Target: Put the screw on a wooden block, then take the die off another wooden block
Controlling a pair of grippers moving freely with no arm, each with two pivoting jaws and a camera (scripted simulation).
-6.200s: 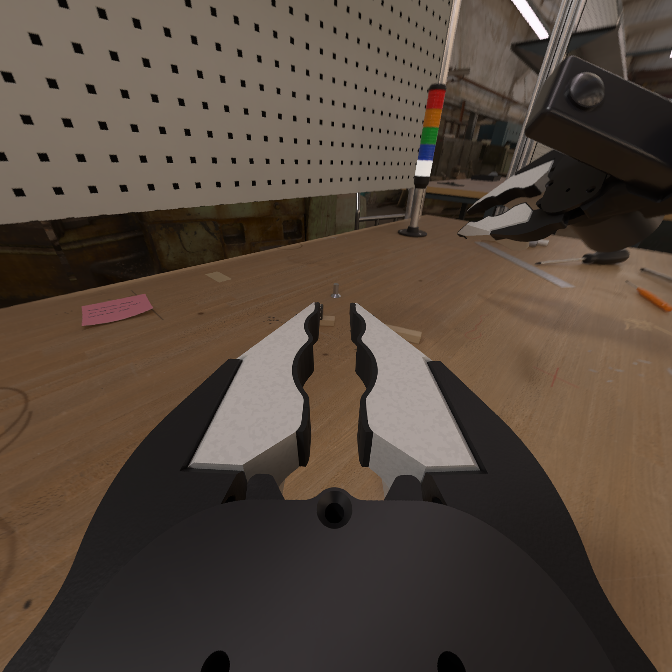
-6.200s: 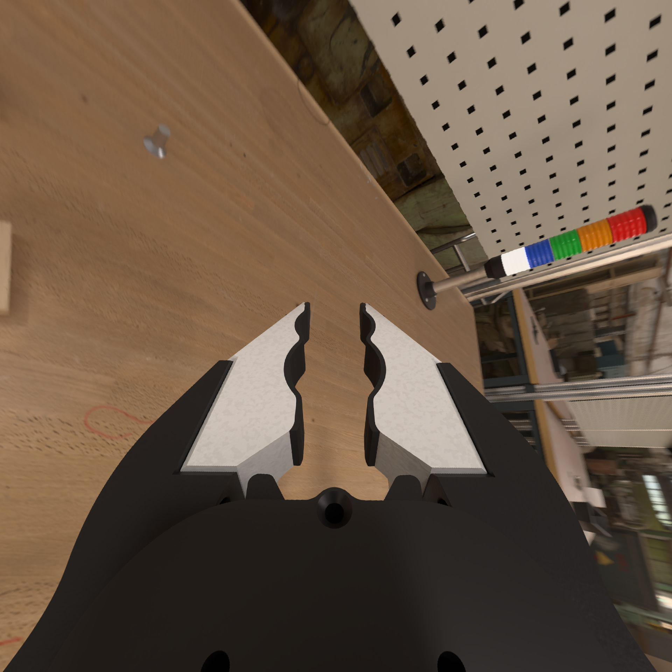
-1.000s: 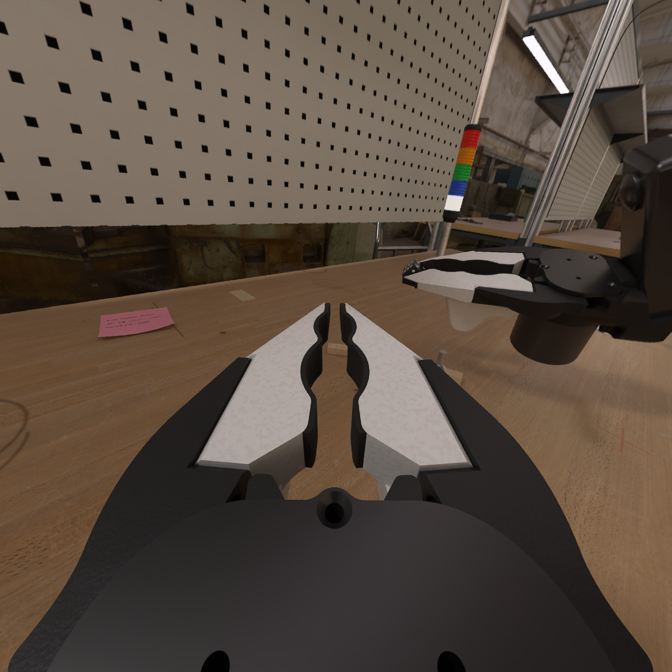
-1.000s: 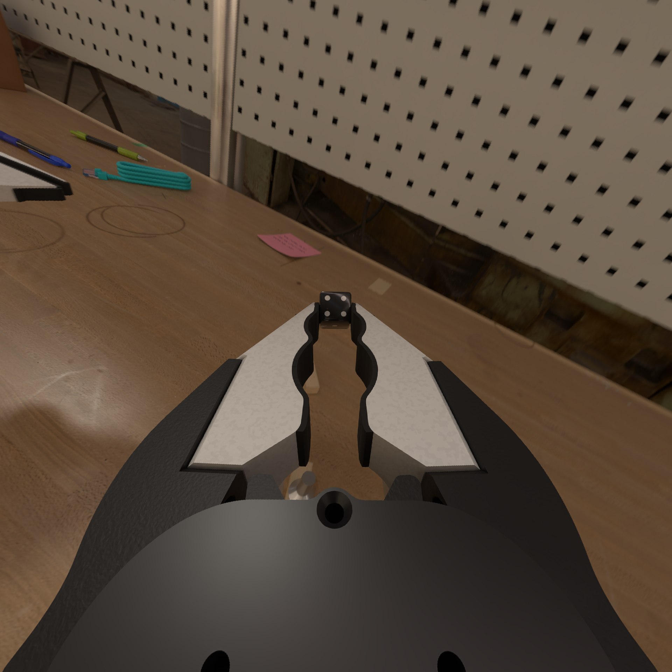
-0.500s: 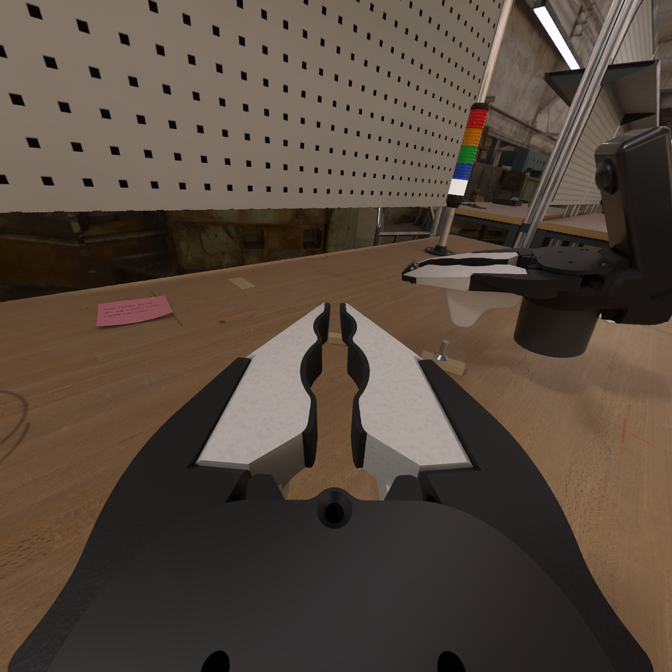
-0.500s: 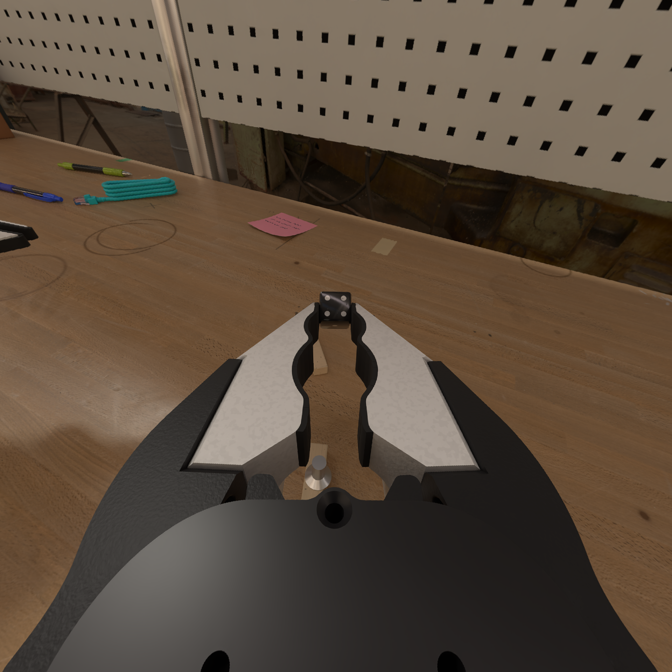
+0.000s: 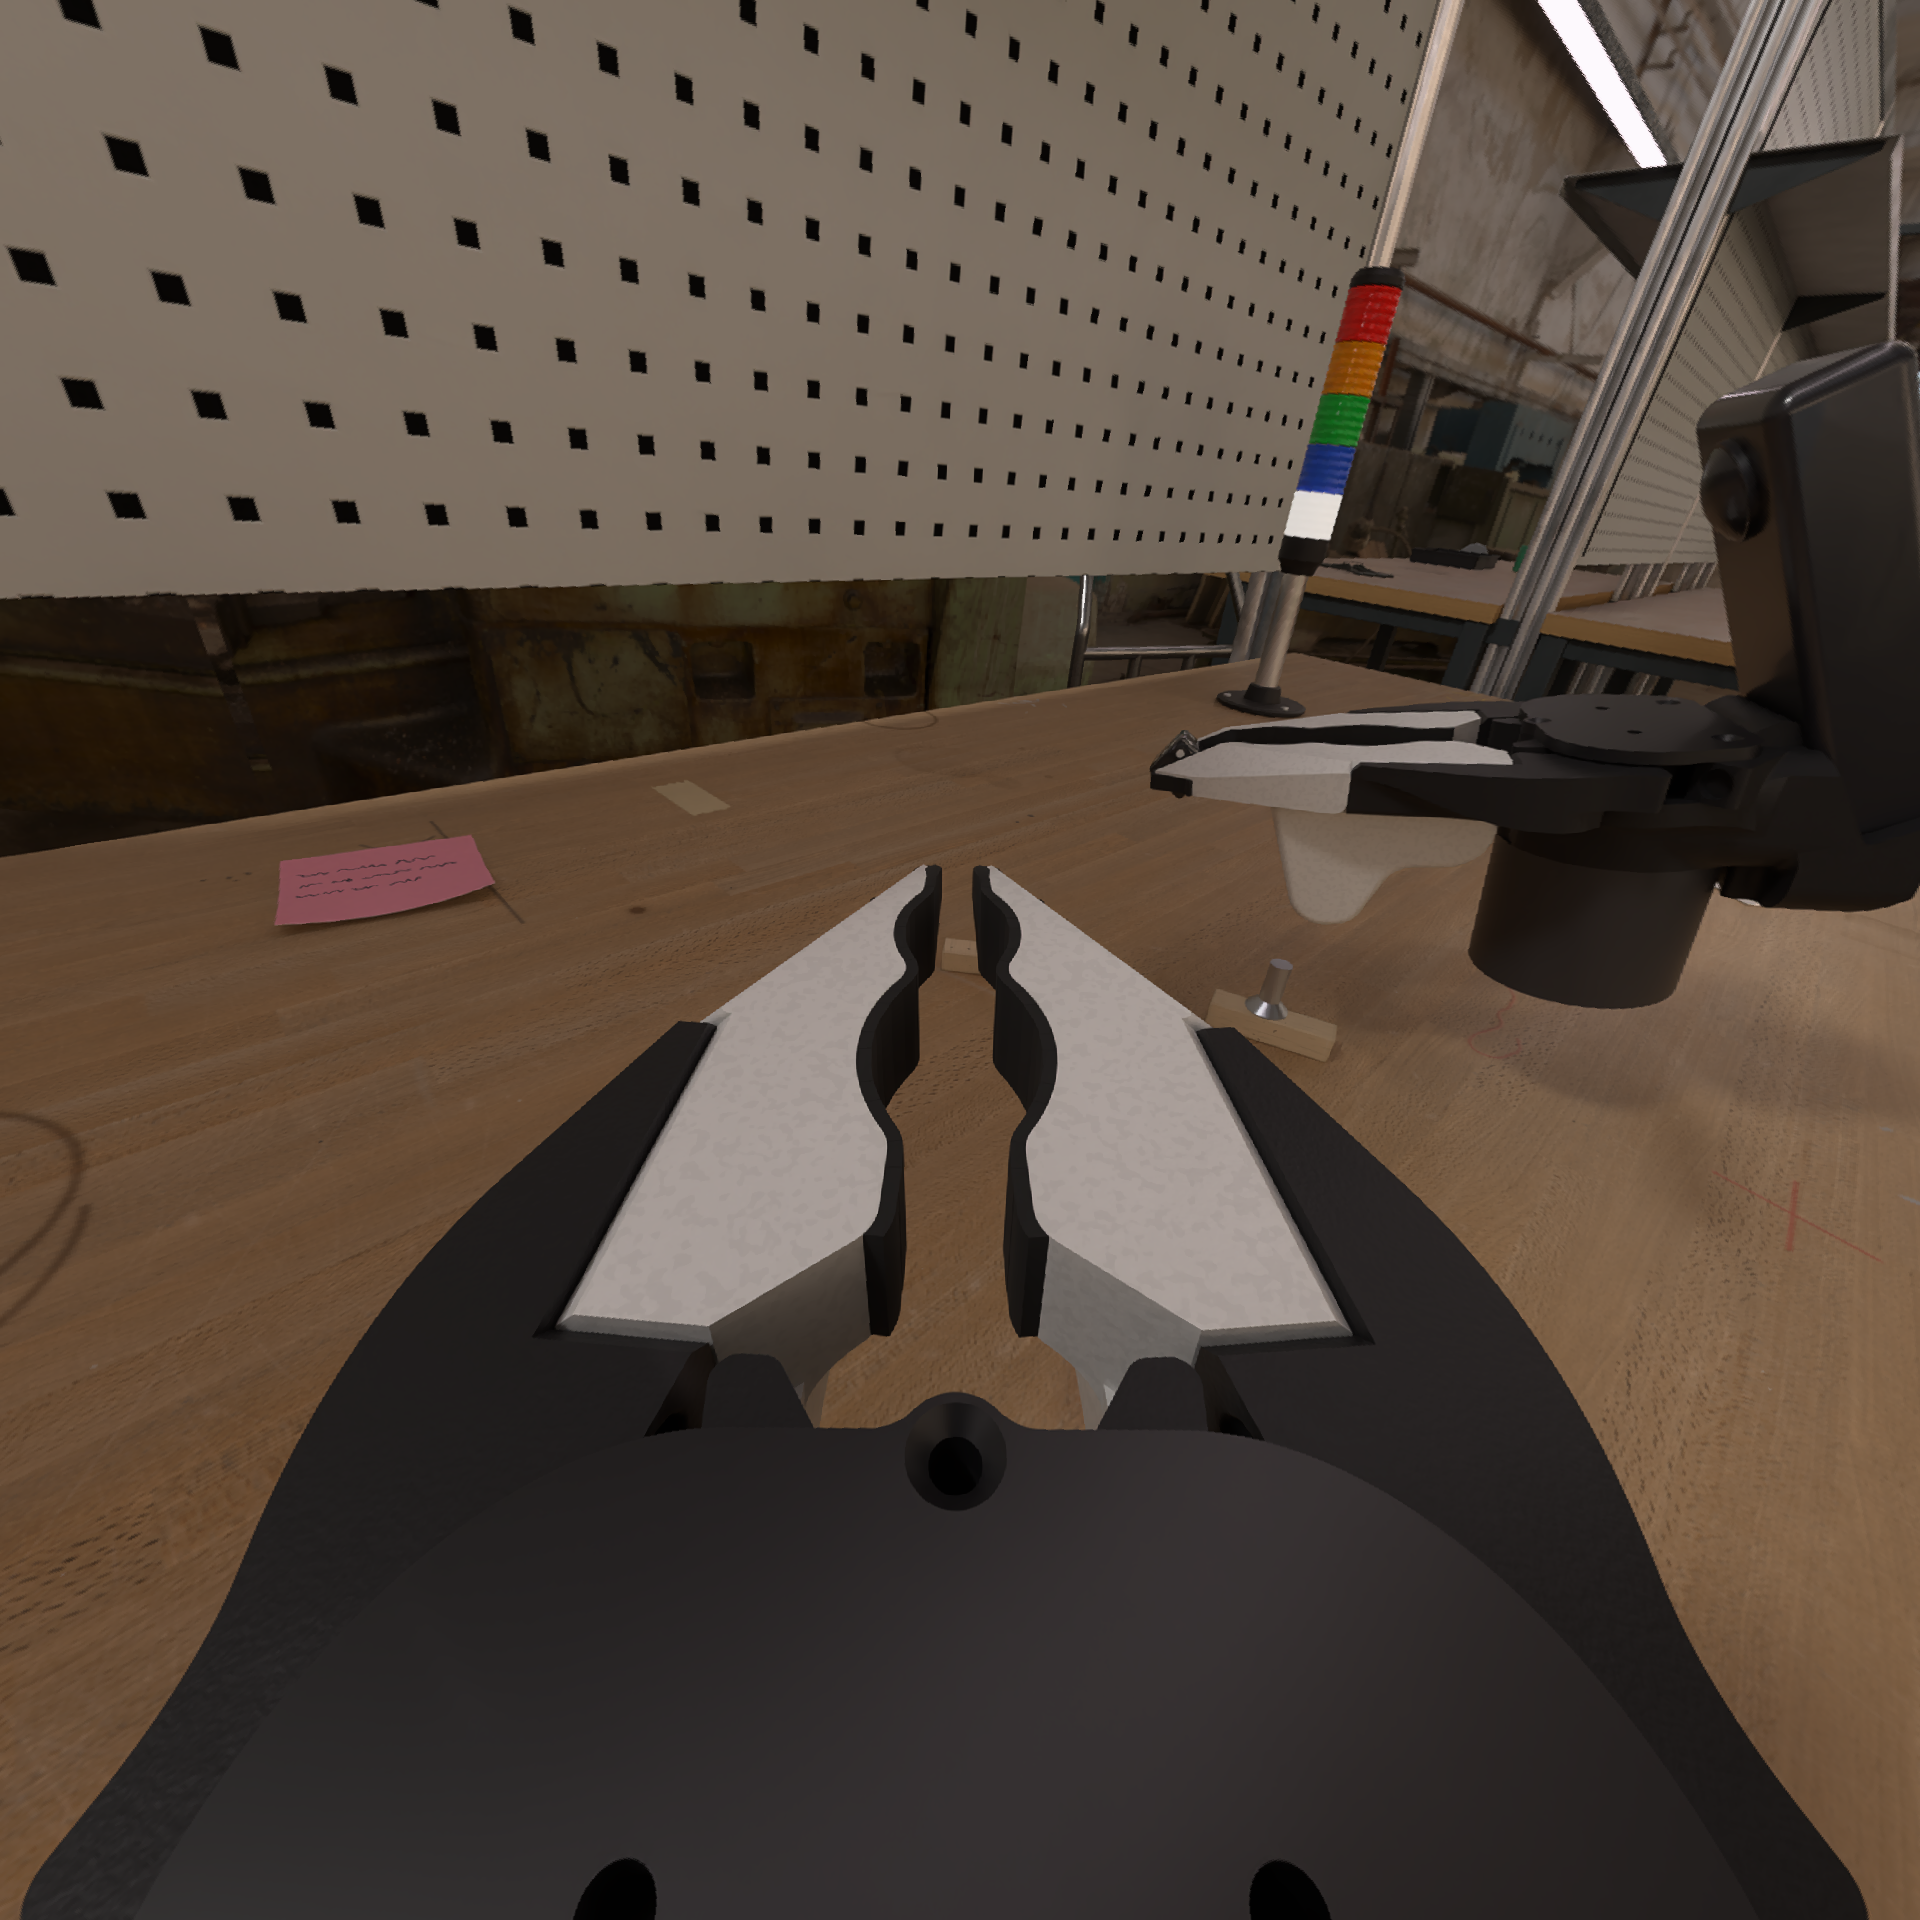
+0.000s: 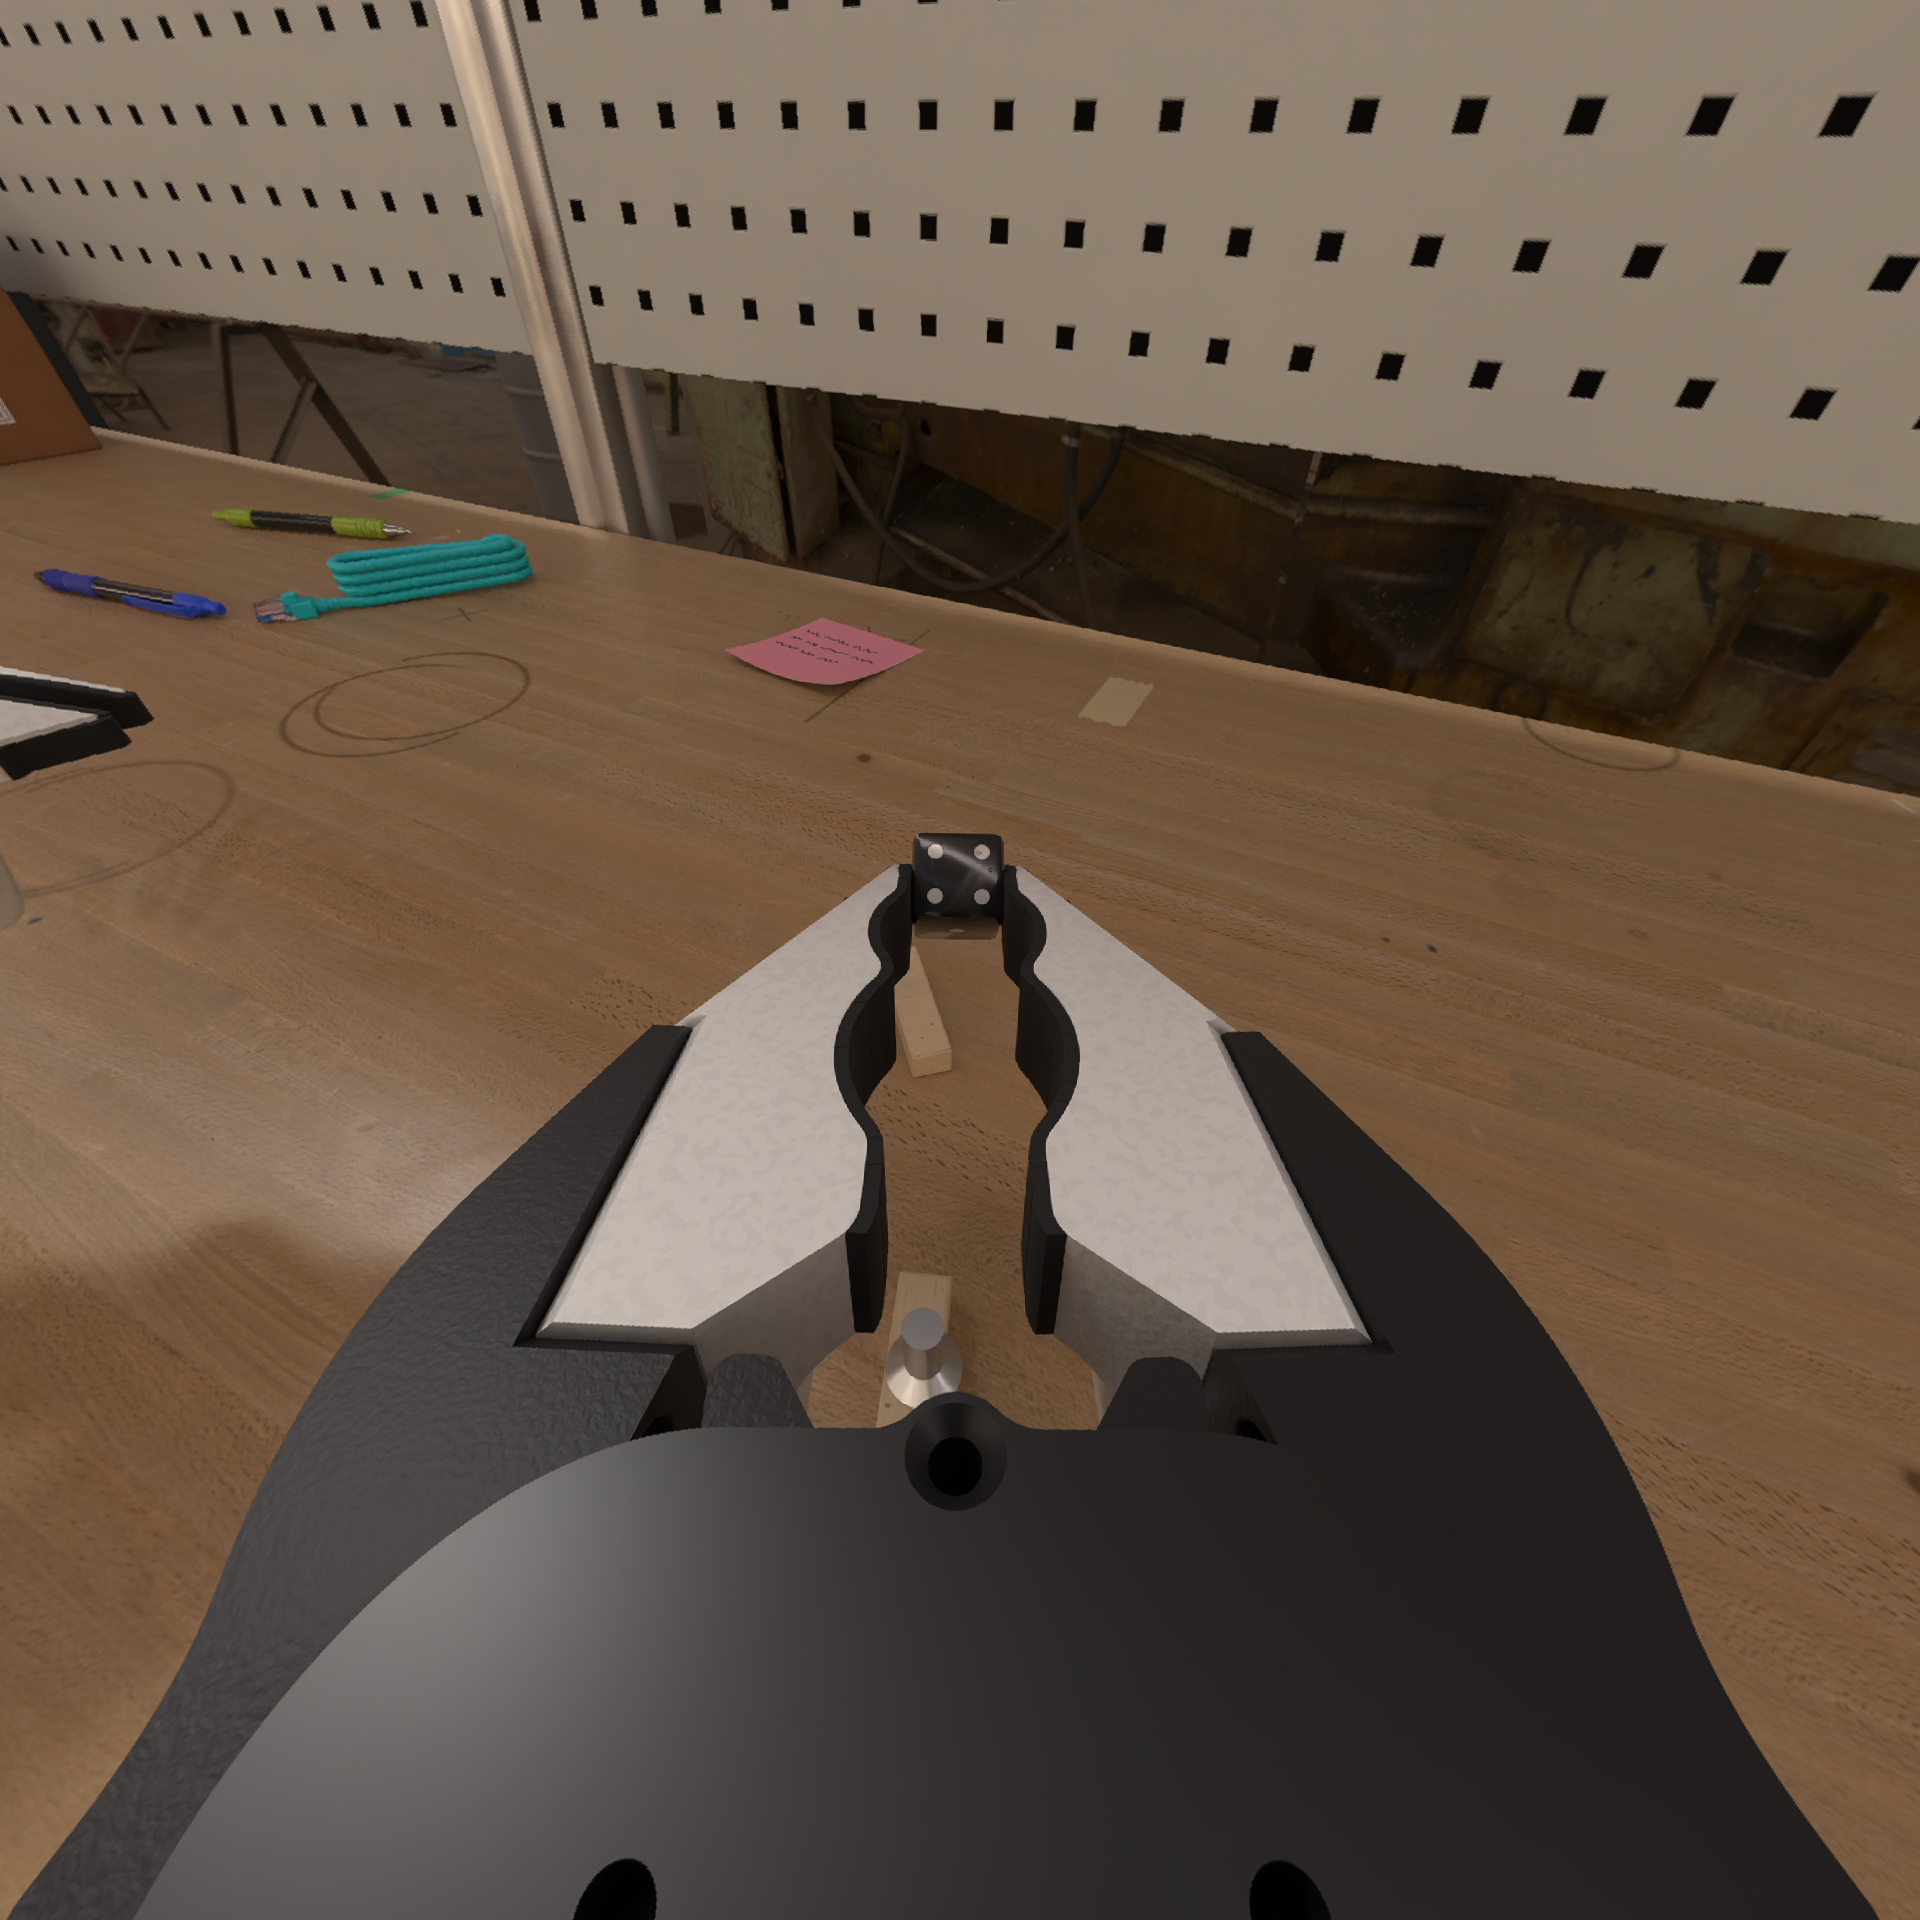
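Observation:
My right gripper [image 8: 958, 883] is shut on the black die [image 8: 958, 878] and holds it in the air above the table, over the far end of a bare wooden block [image 8: 923, 1023]. The screw [image 8: 920, 1351] stands head down on a second wooden block [image 8: 923, 1294], under my right gripper's base. In the left wrist view the right gripper [image 7: 1174, 764] hovers at the right with the die [image 7: 1179, 748] at its tips, above the screw [image 7: 1270, 992] on its block [image 7: 1288, 1034]. My left gripper [image 7: 957, 883] is shut and empty, pointing at the bare block [image 7: 958, 954].
A pink note [image 7: 379, 878] and a tape scrap [image 7: 691, 798] lie near the table's far edge. A signal tower [image 7: 1335, 416] stands at the back right. A teal cable coil [image 8: 426, 571] and two pens [image 8: 130, 594] lie far left. A pegboard rises behind the table.
Earlier the screw lay on the table and the right gripper was open; now the screw stands on a block and the right gripper holds the die. In the last second the right gripper levelled out.

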